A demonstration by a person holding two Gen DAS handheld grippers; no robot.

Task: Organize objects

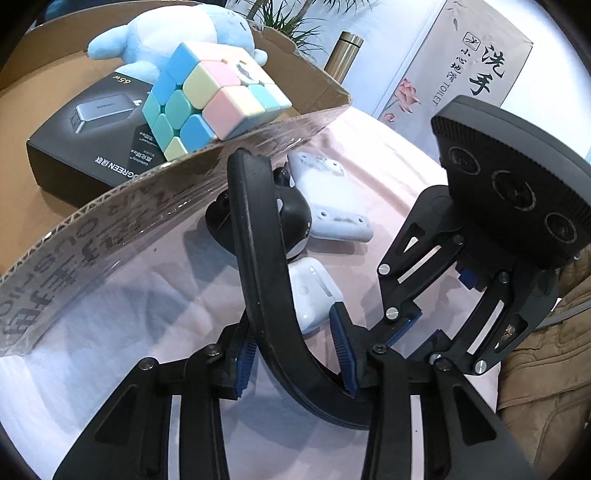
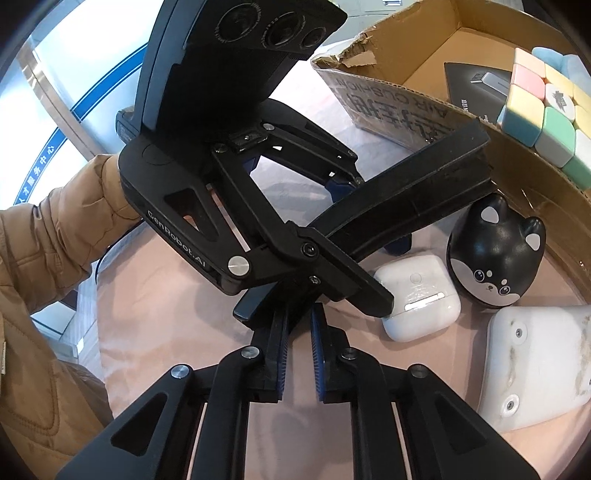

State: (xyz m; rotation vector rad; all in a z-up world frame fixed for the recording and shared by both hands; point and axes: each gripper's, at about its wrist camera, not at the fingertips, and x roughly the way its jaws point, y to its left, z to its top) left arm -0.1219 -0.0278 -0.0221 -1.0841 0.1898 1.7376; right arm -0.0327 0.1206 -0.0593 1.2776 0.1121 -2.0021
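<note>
1. The left gripper [image 1: 295,354] is clamped on a curved black band [image 1: 258,251], squeezing it between both blue pads.
2. The right gripper [image 2: 299,356] holds nothing. Its pads sit nearly together with a thin gap, just beside the left one.
3. The band's long way runs from the gripper up toward 12 o'clock, and its free end points at the cardboard box [image 1: 110,206].
4. Under the band, on the pink surface [image 1: 388,184], lie a white earbud case [image 1: 314,291], a black dog toy [image 1: 291,214] and a white plastic part [image 1: 328,192].
5. In the box at 11 o'clock sit a pastel cube [image 1: 210,96], a black carton [image 1: 92,136] and a blue plush [image 1: 173,33].
6. I think the band is on its way to the box. Next it must go up over the wall, then be let go.
</note>
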